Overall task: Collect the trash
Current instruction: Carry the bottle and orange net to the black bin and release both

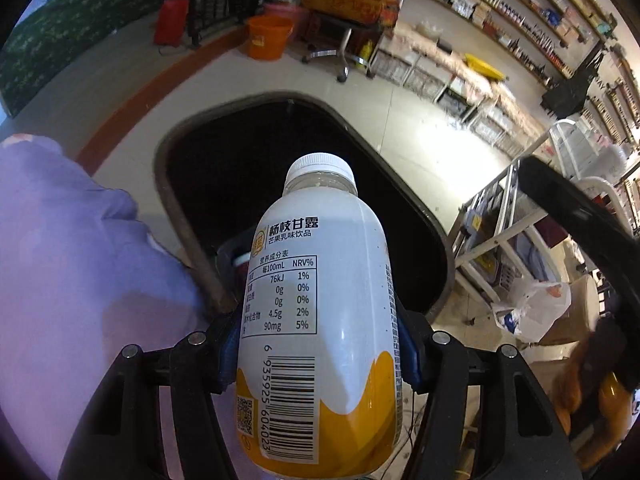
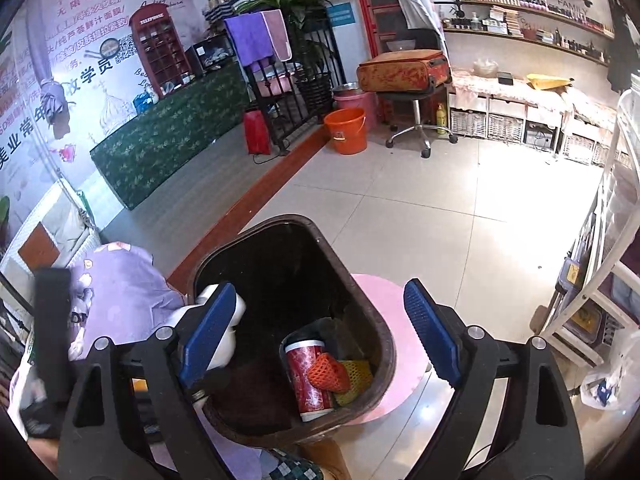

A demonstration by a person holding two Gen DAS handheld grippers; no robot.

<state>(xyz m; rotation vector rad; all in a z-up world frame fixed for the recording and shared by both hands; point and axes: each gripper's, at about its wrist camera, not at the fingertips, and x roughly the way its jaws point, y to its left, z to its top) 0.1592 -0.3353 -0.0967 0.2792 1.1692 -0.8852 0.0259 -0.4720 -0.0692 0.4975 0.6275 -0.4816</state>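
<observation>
A white and yellow drink bottle (image 1: 320,264) with a white cap is clamped between the blue pads of my left gripper (image 1: 318,340), cap pointing away. It hangs over the mouth of a dark brown trash bin (image 1: 168,184). In the right wrist view the bin (image 2: 256,236) holds a red paper cup (image 2: 308,376), orange foam netting (image 2: 326,372) and yellow netting (image 2: 356,376). My right gripper (image 2: 319,288) stands wide open above the bin with nothing between its pads. The bottle's white top (image 2: 234,312) shows behind its left finger.
A purple cloth (image 2: 128,292) lies left of the bin, and a pink round surface (image 2: 384,300) sits under it. Farther off stand an orange bucket (image 2: 346,130) and a swivel chair (image 2: 412,120) carrying a suitcase. A white rack (image 2: 600,280) and a plastic bag (image 2: 612,380) are at the right.
</observation>
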